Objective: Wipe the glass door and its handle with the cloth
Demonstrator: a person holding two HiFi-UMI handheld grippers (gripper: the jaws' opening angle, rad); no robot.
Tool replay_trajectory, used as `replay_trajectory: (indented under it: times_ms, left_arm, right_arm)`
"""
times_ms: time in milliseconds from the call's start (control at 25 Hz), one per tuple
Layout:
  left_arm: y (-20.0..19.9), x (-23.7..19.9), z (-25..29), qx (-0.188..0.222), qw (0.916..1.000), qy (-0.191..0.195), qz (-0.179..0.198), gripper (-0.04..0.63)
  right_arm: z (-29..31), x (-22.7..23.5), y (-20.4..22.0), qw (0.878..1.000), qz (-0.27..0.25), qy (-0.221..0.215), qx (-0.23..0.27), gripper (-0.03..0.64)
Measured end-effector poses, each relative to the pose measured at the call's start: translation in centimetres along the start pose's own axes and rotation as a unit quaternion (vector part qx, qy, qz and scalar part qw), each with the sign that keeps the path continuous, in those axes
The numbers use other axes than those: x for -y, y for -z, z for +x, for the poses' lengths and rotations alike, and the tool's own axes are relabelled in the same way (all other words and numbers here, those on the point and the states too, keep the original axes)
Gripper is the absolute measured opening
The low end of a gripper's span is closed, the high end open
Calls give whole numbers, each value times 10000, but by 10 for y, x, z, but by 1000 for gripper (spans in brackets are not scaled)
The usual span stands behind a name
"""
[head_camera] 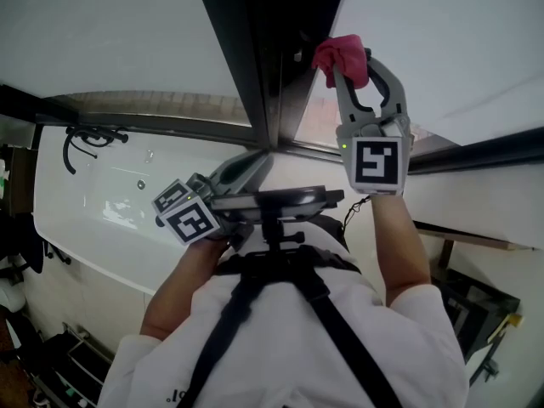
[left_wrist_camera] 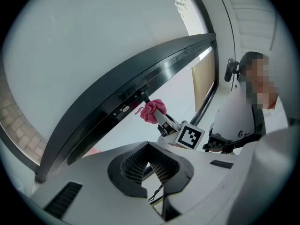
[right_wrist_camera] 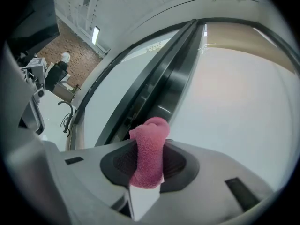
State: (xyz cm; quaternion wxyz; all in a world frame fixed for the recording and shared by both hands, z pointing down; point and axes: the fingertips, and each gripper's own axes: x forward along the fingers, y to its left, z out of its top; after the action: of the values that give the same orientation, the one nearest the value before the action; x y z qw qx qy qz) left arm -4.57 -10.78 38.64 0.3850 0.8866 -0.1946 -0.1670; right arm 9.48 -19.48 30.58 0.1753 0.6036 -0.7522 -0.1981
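Note:
The glass door has frosted white panes (head_camera: 110, 32) on either side of a dark upright frame (head_camera: 255, 58). My right gripper (head_camera: 350, 59) is raised and shut on a pink cloth (head_camera: 340, 56), which presses against the edge of the frame. From the left gripper view the cloth (left_wrist_camera: 152, 110) sits against a small dark fitting (left_wrist_camera: 142, 96) on the frame (left_wrist_camera: 140, 76). In the right gripper view the cloth (right_wrist_camera: 150, 149) stands bunched between the jaws, the frame (right_wrist_camera: 164, 88) just beyond. My left gripper (head_camera: 253, 167) hangs low near my chest, shut and empty.
A white tub-like basin (head_camera: 93, 211) lies at the left, with black hooks (head_camera: 85, 138) at its rim. A dark sill (head_camera: 170, 126) runs along the door's bottom. A camera mount (head_camera: 272, 202) sits on my chest. Dark clutter (head_camera: 34, 347) fills the lower left corner.

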Motion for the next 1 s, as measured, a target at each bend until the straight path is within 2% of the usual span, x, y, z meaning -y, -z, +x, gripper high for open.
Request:
replay_trajectory:
  times_ms: [320,400,520,680,760,880,1000]
  left_arm:
    - [2,0,7,-141,9998,147,-19,-8]
    - [0,-1,8,-150,9997,169,-7,-8]
    - [-1,0,9,-157,9997,182,4,-8]
    - [-1,1,6,-157,9997,175,9,-8]
    - [-2,0,3,-137,9998,147,10,-8]
    - [-3,0,0,-96,9999,104,22,-8]
    - [-4,0,-5,-40,10000,62,35,-8]
  right_arm:
    - [-30,40,28,9939,589,885,-308,106]
    - [-35,42,39,9893,1016,965,-397,106]
    - [-34,30,61,9758,1994,706,-558,106]
    - [-12,1,73,9472,3156,102,-563,106]
    - [4,-12,68,9288,3666,-267,-461,106]
    - [28,-27,55,8955,4379,-757,-260,106]
    - [48,-36,43,8570,5035,-1090,-63,106]
